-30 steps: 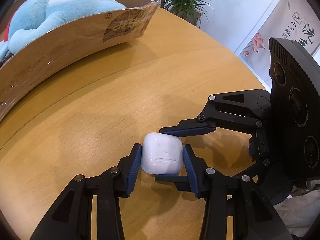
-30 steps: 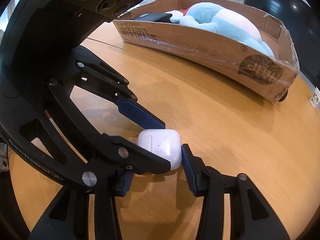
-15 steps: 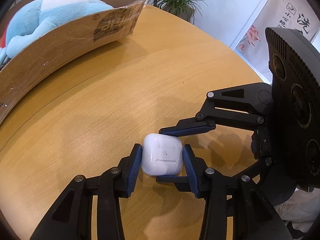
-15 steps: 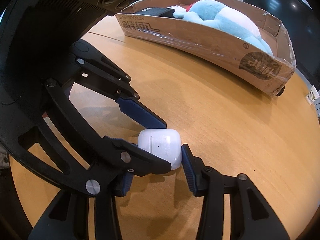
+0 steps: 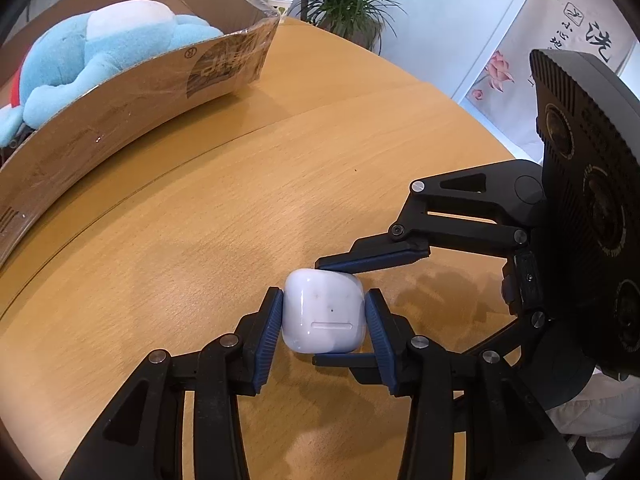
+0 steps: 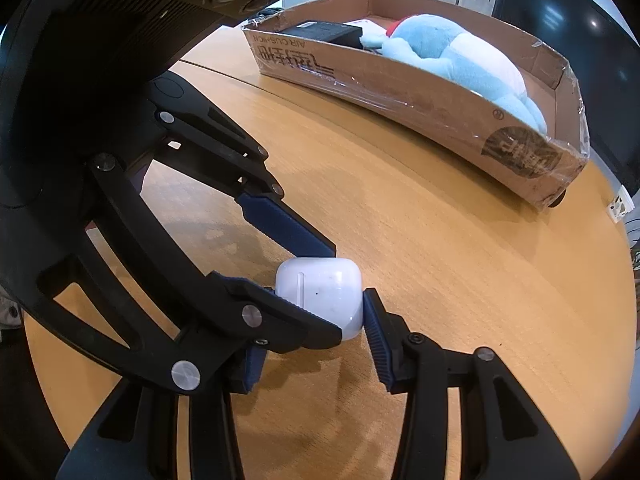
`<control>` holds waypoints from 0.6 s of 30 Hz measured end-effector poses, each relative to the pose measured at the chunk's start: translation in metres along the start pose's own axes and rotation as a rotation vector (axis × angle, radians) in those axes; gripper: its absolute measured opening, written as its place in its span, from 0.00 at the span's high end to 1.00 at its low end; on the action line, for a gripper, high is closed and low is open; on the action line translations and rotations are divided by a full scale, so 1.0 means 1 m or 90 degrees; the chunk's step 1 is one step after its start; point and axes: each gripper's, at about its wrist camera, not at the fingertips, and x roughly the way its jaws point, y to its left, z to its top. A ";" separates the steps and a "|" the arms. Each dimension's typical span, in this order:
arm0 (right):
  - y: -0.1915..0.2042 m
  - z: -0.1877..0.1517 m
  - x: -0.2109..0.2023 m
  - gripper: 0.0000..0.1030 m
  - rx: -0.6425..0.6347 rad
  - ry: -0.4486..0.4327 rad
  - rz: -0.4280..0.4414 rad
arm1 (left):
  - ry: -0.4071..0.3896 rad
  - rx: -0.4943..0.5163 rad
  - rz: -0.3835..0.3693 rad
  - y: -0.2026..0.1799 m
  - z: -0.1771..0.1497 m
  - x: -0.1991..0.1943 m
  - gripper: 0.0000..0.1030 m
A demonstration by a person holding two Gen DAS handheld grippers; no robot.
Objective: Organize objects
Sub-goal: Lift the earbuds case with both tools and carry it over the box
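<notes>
On the wooden table (image 5: 280,168), a white earbud case (image 5: 323,311) sits low between two tools at once. The left tool (image 5: 323,320) pinches its two sides, while the right tool (image 6: 320,312) presses on the other pair of faces, crossing the first. Such a double grip probably steadies the small, slippery case for a handover or lift. Well apart, a cardboard box (image 6: 440,96) already holding a blue plush toy (image 6: 452,52) looks like its destination.
</notes>
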 end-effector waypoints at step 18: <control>0.000 0.023 0.000 0.60 -0.014 -0.015 -0.010 | -0.010 0.016 0.013 -0.003 0.013 -0.008 0.61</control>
